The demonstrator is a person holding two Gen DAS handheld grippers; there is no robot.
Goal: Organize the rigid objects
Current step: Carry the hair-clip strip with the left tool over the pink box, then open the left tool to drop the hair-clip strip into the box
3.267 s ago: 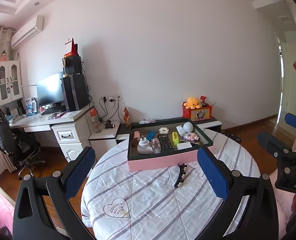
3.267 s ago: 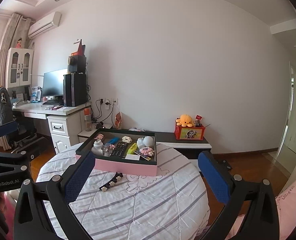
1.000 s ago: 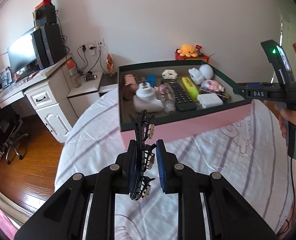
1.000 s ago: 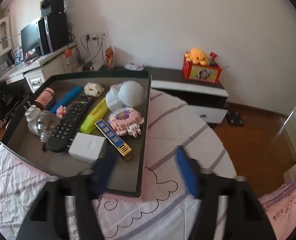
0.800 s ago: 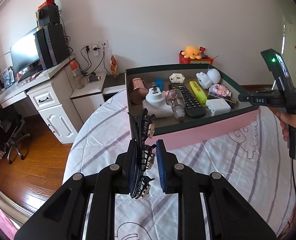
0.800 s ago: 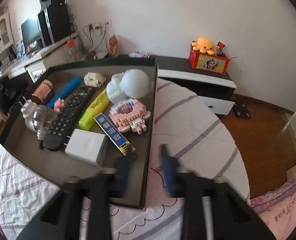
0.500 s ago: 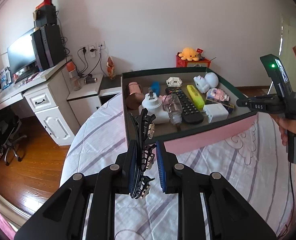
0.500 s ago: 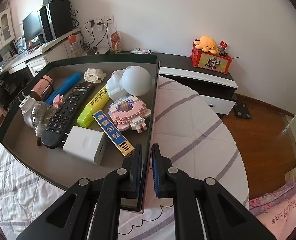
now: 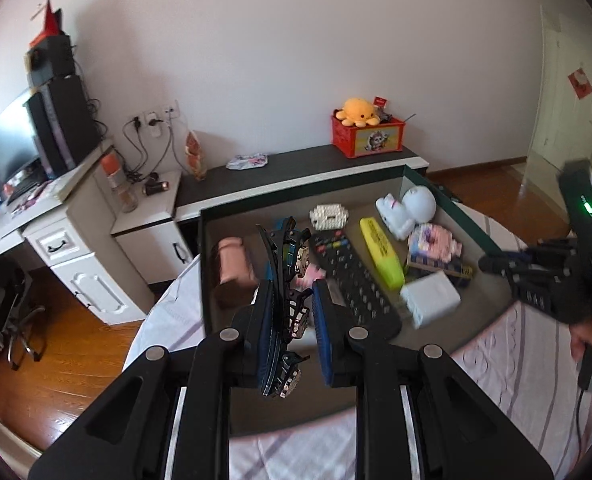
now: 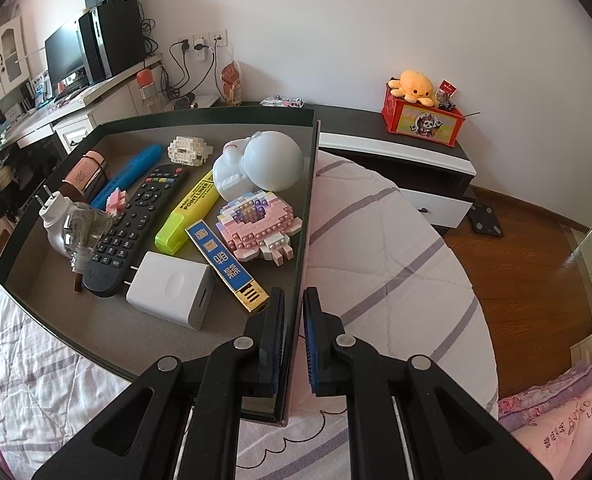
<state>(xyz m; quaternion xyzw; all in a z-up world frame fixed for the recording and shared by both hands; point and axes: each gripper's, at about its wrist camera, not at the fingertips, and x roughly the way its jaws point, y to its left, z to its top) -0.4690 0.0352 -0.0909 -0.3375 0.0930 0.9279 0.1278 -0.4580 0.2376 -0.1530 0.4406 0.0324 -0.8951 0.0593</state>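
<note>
Left gripper (image 9: 294, 322): black plastic frame, blue ribbed pads, clamped on a black toothed hair claw clip (image 9: 286, 280) set with small metallic studs; the clip stands upright between the pads, held above the near left part of the tray. Right gripper (image 10: 294, 334): same build, pads closed on the thin right wall of the tray (image 10: 310, 184), near its front corner. Tray: shallow rectangular box, dark green rim, grey-brown floor, pink outer sides, resting on a round table under a white quilted cloth (image 10: 380, 240) with grey-purple stripes. Contents, right to left: smooth white rounded figurine (image 10: 260, 166); pink brick-built model (image 10: 258, 224); flat blue-and-gold bar (image 10: 226, 264); yellow highlighter (image 10: 188, 210); boxy white charger (image 10: 170, 290); black remote control (image 10: 130, 226); blue marker (image 10: 130, 174); clear-bulbed white plug-in device (image 10: 70, 224); pink cylinder (image 10: 86, 172).
</note>
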